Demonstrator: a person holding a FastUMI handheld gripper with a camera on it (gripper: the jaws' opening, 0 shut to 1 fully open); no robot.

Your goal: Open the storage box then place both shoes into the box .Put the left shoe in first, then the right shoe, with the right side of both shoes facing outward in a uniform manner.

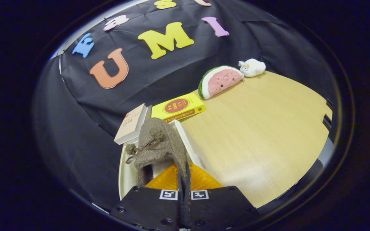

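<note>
gripper (184, 179) clamping shoe (161, 144) – over box (185, 138) (white)

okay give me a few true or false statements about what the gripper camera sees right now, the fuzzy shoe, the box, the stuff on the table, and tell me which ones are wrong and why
1. The gripper is shut on the fuzzy brown shoe. True: both fingers pinch its edge.
2. The shoe lies flat on the wooden table. False: it hangs from the fingers over the white storage box.
3. A yellow book lies beyond the box. True.
4. The watermelon plush sits inside the box. False: it rests on the table by the black cloth wall.
5. A small white plush lies next to the watermelon plush. True.
</note>
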